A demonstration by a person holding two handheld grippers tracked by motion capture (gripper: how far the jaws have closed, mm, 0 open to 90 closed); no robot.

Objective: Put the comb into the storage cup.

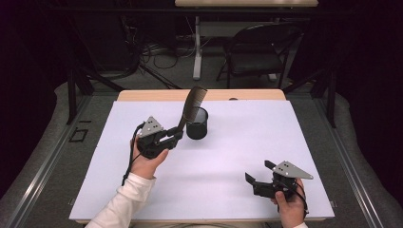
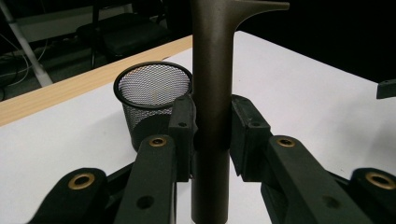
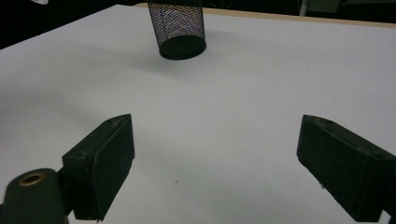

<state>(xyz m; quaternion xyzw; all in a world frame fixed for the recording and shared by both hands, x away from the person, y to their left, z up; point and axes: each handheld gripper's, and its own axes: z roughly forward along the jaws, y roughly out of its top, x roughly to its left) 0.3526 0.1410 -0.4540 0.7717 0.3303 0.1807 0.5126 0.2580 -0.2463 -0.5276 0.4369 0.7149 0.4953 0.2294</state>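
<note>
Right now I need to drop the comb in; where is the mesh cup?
In the high view the mesh cup stands upright on the white table, left of centre towards the far edge, beside the comb held by the left hand-held gripper.

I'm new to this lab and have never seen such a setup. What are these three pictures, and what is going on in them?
A person sits at a table covered in white and holds a hand-held gripper in each hand. These are two-jaw tongs with a camera on each. The high view looks down from above the person. The other two pictures look along each gripper's own black jaws. The left hand-held gripper is shut on the handle of a dark comb, holding it upright beside a black mesh cup that stands on the table. The right hand-held gripper rests near the table's near edge, jaws open and holding nothing.
</note>
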